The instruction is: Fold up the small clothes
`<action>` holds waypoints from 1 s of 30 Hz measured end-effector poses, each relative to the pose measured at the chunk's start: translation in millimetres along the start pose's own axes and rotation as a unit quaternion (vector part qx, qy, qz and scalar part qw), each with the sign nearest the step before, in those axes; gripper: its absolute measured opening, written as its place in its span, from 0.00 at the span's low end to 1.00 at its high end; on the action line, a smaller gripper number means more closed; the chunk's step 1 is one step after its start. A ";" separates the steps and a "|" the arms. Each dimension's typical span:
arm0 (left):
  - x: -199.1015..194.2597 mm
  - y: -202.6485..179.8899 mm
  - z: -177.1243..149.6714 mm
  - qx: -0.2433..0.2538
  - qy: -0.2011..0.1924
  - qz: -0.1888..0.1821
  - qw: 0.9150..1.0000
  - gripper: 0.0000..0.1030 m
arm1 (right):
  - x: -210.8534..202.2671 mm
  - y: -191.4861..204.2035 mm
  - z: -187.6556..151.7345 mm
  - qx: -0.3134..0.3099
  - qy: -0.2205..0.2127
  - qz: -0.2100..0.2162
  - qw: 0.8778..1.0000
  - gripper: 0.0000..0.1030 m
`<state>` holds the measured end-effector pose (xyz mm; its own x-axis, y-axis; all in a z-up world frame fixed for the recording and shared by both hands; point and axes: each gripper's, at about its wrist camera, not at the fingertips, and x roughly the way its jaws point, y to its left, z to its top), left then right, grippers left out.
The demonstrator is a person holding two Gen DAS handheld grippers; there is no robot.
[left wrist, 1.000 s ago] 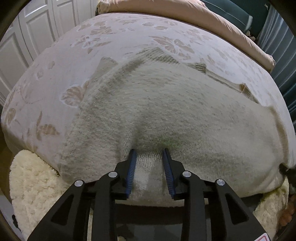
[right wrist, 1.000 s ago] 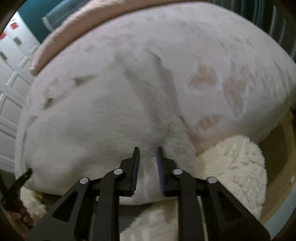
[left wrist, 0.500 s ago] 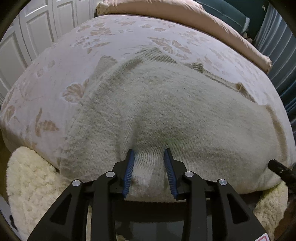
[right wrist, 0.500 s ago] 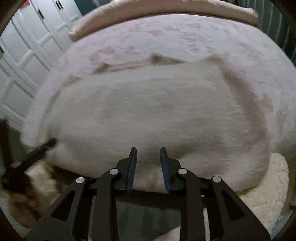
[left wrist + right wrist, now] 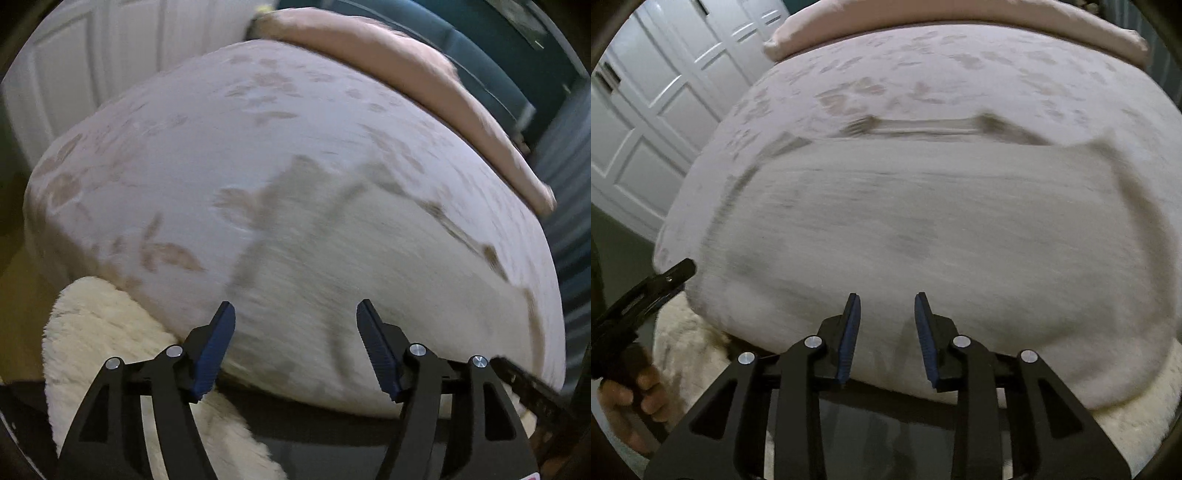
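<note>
On the bed [image 5: 155, 155], in the left wrist view, a cream knitted sweater [image 5: 388, 266] lay spread flat, its hem hanging over the near edge above a fluffy rug [image 5: 103, 332] on the floor. The left tongs [image 5: 295, 350] stood wide open just short of that hem, toward the sweater's left side, with nothing between the fingers. The picture was blurred, so the exact gap to the cloth could not be told. A pink pillow [image 5: 406, 66] ran along the far side of the bed.

In the right wrist view, the sweater [image 5: 942, 221] filled the middle, its collar at the far edge. The right tongs [image 5: 888, 339] were parted only moderately, pointing at the hem, and held nothing that could be seen; whether the tips touched the knit was unclear. The left tongs [image 5: 670, 275] showed at the lower left, beside the sweater's corner, in the person's left hand [image 5: 628, 402].

The step in hand looked like taking a fresh grip for a fold. To do it well, each pair should probably pinch both layers of the hem near a corner and close fully before lifting. Both should then rise evenly, so the loose knit would not sag or slide off the bed.
</note>
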<state>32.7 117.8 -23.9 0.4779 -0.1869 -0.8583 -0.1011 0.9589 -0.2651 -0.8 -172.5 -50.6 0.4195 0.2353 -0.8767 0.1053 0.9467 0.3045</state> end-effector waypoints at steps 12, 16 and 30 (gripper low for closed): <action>56.6 16.5 12.6 -0.046 0.051 -0.029 0.997 0.76 | 41.0 16.2 13.5 -0.037 0.030 -0.026 0.999 0.35; 56.1 5.1 15.6 -0.023 0.052 -0.053 0.997 0.60 | 44.3 18.6 14.1 -0.044 0.026 -0.029 0.998 0.36; -56.5 -145.5 13.2 0.135 -0.026 -0.202 0.970 0.11 | -31.8 -41.9 -14.2 0.054 -0.046 0.053 0.996 0.47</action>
<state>31.9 -8.3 68.9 0.4751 -0.5541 -0.6835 0.3328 0.8323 -0.4434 -31.3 -216.6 -40.8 0.5136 0.3063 -0.8015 0.1511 0.8872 0.4359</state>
